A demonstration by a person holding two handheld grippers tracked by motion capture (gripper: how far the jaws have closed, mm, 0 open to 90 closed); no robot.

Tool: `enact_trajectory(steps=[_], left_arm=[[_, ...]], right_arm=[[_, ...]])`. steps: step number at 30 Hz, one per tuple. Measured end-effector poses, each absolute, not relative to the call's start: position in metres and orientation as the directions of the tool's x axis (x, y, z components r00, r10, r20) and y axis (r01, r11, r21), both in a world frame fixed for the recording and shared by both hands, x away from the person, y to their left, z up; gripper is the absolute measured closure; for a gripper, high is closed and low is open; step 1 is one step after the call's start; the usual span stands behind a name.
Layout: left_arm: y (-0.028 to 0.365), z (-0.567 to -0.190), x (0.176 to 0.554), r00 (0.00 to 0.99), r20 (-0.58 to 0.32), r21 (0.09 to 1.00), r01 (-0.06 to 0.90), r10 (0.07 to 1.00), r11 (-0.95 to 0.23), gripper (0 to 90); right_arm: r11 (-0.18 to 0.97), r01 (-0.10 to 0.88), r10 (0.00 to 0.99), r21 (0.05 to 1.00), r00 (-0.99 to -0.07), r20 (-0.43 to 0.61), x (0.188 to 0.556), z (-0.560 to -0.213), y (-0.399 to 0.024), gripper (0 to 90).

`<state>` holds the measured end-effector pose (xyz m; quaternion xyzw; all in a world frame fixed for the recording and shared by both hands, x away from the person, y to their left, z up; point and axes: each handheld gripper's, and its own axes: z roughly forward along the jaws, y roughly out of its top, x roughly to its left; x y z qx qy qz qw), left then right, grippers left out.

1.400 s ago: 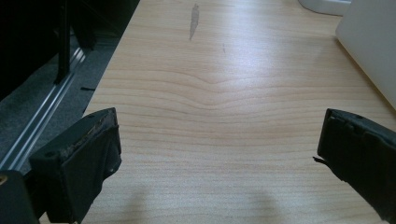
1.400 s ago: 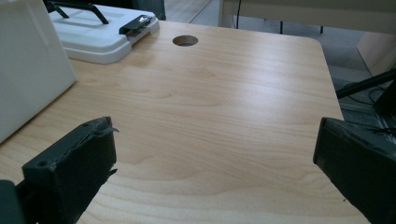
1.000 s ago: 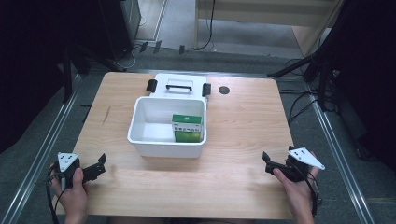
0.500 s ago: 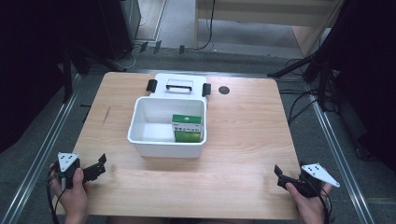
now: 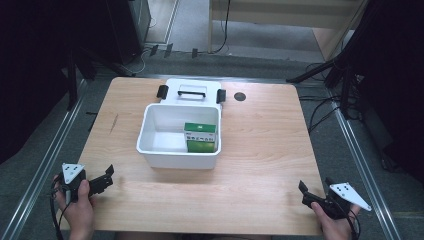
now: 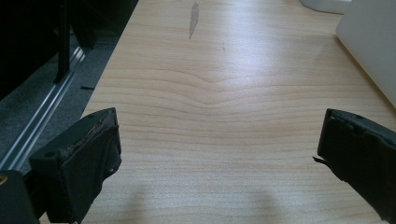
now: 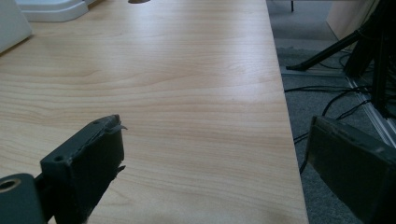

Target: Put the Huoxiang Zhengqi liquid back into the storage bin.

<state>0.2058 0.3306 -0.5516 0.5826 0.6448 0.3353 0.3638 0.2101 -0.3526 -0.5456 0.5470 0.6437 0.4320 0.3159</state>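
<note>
1 white bin [image 5: 165, 150] | 1 green box [image 5: 201, 137] (inside) | 2 grippers: left gripper [image 5: 102, 181], right gripper [image 5: 309, 196], jaws apart

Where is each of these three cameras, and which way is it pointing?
High view: above the person's side, looking forward and down on the table, white bin and green box; both hands with the left gripper and right gripper show.
Left gripper view: rides the left gripper, facing across the table's left edge; its two open jaws show.
Right gripper view: rides the right gripper, facing across the table's right edge; its open jaws show.
Shared: the high view and left gripper view both show the bin's wall.
</note>
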Motion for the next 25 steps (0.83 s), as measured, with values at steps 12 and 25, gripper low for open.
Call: enact_trajectory(steps=[12, 25], left_arm=[[0.3309, -0.5515, 0.2064, -0.055, -0.083, 0.854, 0.511, 0.995, 0.1, 0.0], [0.3309, -0.5516, 0.2064, -0.057, -0.084, 0.854, 0.511, 0.995, 0.101, 0.0]], right_arm=[[0.026, 0.435, 0.976, 0.9, -0.206, 0.071, 0.2104, -0.5456, -0.3524, 9.5], [0.035, 0.469, 0.982, 0.883, -0.18, 0.057, 0.2133, -0.546, -0.3497, 13.1]])
